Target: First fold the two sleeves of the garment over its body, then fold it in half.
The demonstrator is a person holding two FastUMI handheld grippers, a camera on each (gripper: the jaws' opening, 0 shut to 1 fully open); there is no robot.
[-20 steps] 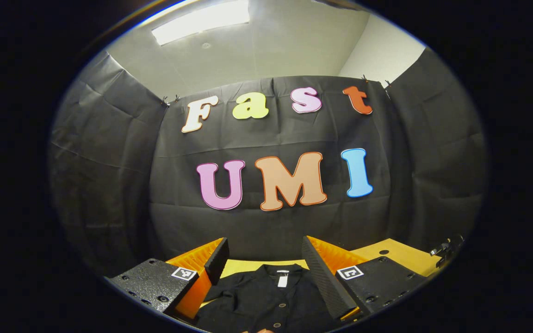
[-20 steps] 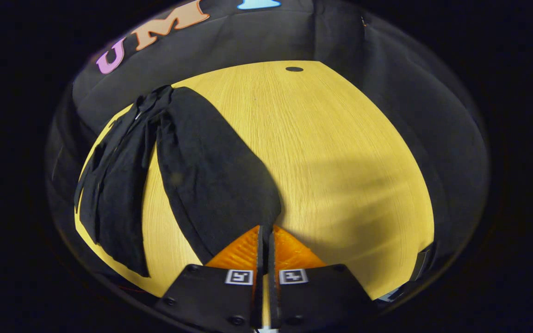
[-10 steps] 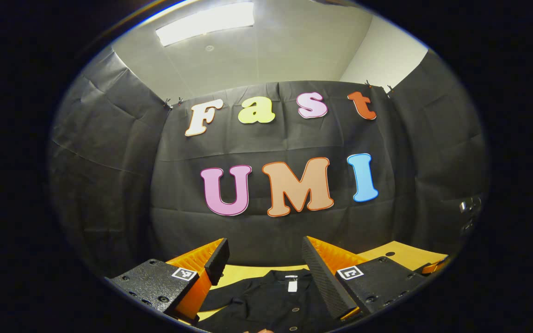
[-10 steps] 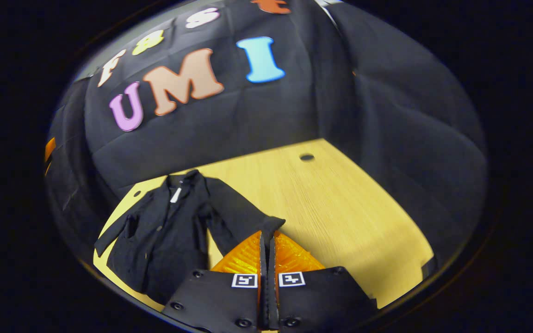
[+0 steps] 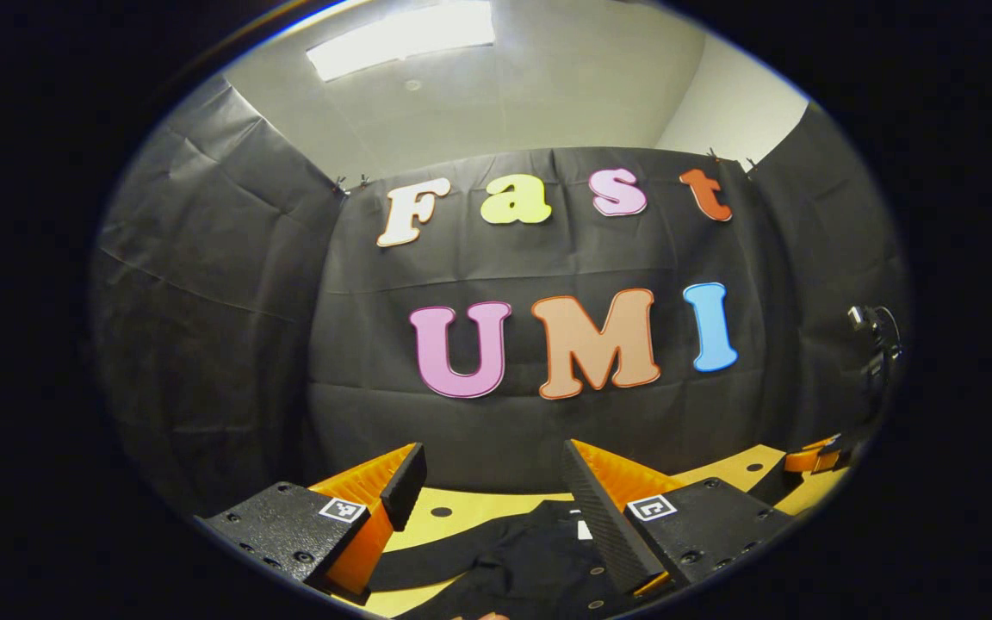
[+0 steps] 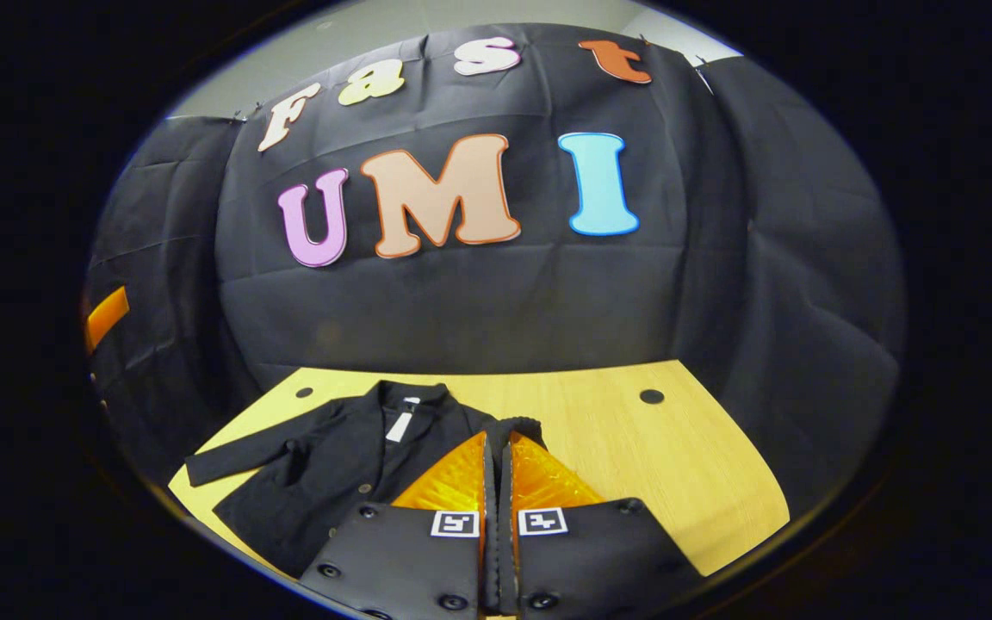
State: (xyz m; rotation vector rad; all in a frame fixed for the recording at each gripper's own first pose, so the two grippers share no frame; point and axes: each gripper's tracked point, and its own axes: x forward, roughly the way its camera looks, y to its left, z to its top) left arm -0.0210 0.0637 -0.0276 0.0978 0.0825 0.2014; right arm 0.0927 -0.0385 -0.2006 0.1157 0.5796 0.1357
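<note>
So, black button-up garment (image 6: 324,465) flat on the light wooden tabletop (image 6: 677,465), one sleeve pinched.

Left gripper view: the left gripper (image 5: 492,491) hangs above the garment's collar end with its jaws spread wide, nothing between them; the other gripper peeks in at the far right edge. Right gripper view: the right gripper (image 6: 496,448) has its jaws pressed together on the cuff of the black sleeve (image 6: 517,425), held just beside the collar. The other sleeve lies stretched out to the left.
</note>
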